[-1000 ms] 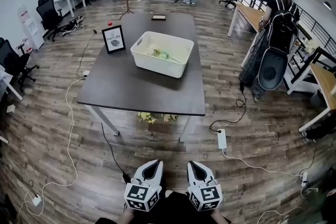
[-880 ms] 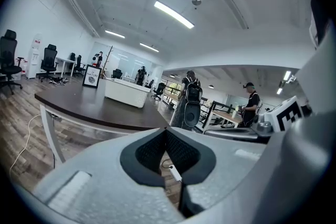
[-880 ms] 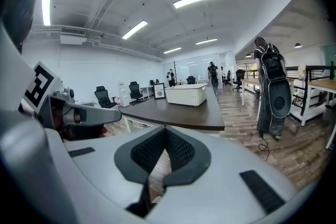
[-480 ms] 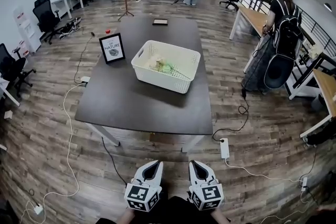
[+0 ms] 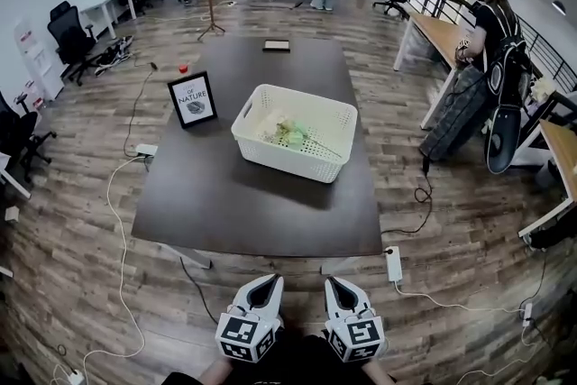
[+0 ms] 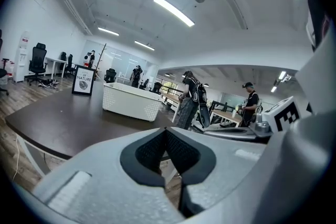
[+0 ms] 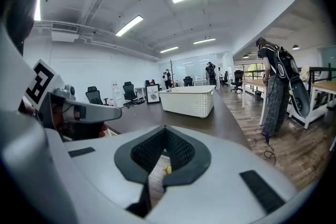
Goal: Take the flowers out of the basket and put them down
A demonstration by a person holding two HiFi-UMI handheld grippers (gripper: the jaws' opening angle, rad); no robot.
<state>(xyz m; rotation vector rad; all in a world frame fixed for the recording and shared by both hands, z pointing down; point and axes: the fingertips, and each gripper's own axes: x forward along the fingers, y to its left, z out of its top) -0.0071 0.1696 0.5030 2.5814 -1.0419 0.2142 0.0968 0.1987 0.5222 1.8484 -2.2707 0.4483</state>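
A white perforated basket (image 5: 293, 144) stands in the middle of the dark table (image 5: 234, 203). Pale green and cream flowers (image 5: 288, 136) lie inside it. Both grippers are held close to me, short of the table's near edge, pointing at it. My left gripper (image 5: 268, 281) is shut with nothing in it, and my right gripper (image 5: 334, 282) is shut and empty too. In the left gripper view the basket (image 6: 131, 101) sits beyond the closed left gripper (image 6: 166, 131). The right gripper view shows the basket (image 7: 189, 100) past the closed right gripper (image 7: 165, 129). The flowers are hidden in both gripper views.
A framed sign (image 5: 193, 99) stands left of the basket, with a small red thing (image 5: 183, 68) and a flat dark thing (image 5: 276, 45) further back. A person with a backpack (image 5: 491, 59) stands at the right by a desk (image 5: 442, 32). A power strip (image 5: 394, 264) and cables lie on the floor.
The table and basket have come nearer and lower in the head view as I move toward them. Both grippers keep their place in the view and stay shut.
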